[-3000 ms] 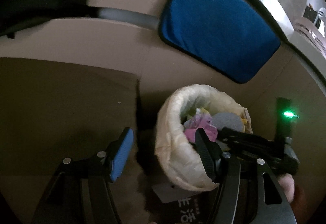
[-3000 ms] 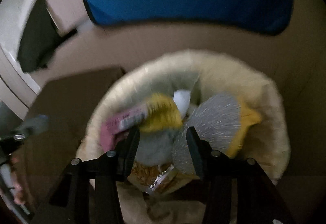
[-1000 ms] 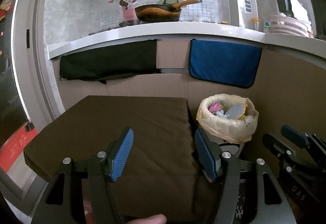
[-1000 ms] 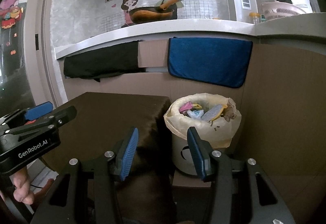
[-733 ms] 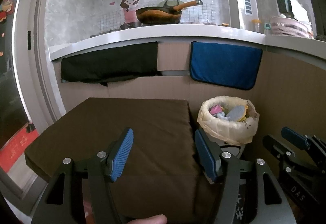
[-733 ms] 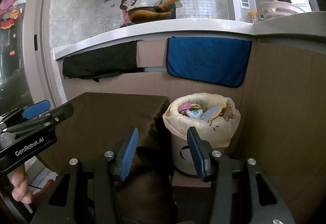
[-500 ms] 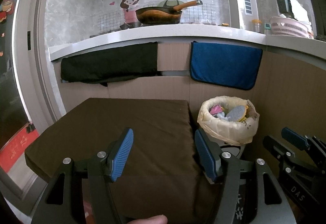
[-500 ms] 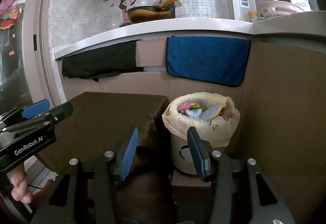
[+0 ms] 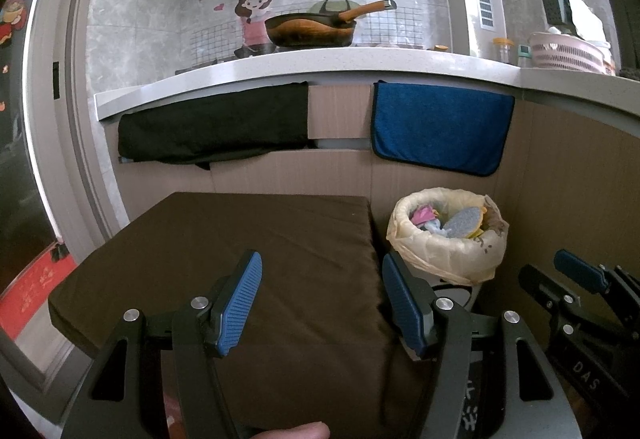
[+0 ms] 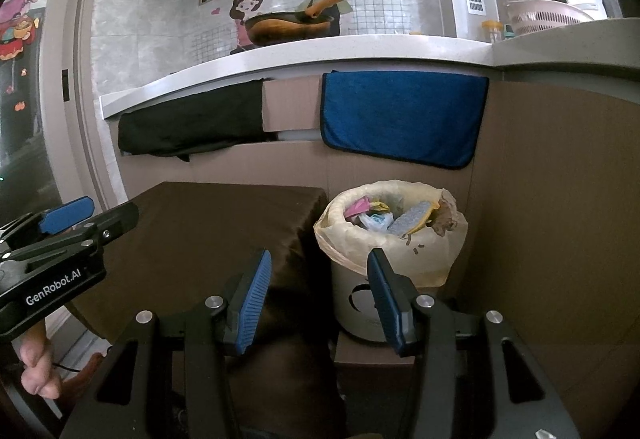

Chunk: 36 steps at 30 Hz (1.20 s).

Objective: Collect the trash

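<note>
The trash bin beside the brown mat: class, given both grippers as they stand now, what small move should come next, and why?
Probably none beyond resting: the brown mat shows no litter, the trash bin already holds wrappers to its rim, and the left gripper and right gripper stand open with nothing between the fingers. At most, look around for trash outside these views.

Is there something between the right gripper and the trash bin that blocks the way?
Nothing visible does. The right gripper is open and empty, and the bin stands just beyond it, beside the brown cushion.
</note>
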Each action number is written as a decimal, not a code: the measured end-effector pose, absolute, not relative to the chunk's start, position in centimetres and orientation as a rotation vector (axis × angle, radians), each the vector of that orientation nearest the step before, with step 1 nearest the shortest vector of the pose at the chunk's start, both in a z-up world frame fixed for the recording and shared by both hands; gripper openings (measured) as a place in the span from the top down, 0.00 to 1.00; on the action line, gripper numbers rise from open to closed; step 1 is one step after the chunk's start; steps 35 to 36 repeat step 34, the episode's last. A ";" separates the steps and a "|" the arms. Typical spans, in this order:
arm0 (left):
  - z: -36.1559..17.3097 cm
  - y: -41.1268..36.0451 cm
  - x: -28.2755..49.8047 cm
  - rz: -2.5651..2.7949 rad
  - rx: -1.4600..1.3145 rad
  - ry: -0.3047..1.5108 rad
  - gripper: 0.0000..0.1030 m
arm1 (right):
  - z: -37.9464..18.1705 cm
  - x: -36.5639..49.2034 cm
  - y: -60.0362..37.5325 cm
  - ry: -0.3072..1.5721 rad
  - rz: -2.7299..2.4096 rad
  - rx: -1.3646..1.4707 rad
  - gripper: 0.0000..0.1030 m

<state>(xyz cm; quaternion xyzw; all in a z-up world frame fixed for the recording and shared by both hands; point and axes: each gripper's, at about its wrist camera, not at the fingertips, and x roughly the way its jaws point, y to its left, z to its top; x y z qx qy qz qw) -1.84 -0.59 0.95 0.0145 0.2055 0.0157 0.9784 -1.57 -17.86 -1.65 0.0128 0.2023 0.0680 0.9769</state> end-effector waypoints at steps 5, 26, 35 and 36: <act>1.0 -0.7 -1.8 0.032 0.030 0.416 0.38 | -1.6 -1.7 -17.9 0.406 0.129 0.029 0.54; 1.0 -0.4 -1.6 0.032 0.027 0.425 0.38 | -1.5 -2.1 -18.0 0.411 0.122 0.034 0.54; 0.7 -0.2 -1.2 0.023 0.029 0.440 0.38 | -1.6 -2.8 -17.8 0.420 0.099 0.045 0.54; 0.7 -0.2 -1.2 0.023 0.029 0.440 0.38 | -1.6 -2.8 -17.8 0.420 0.099 0.045 0.54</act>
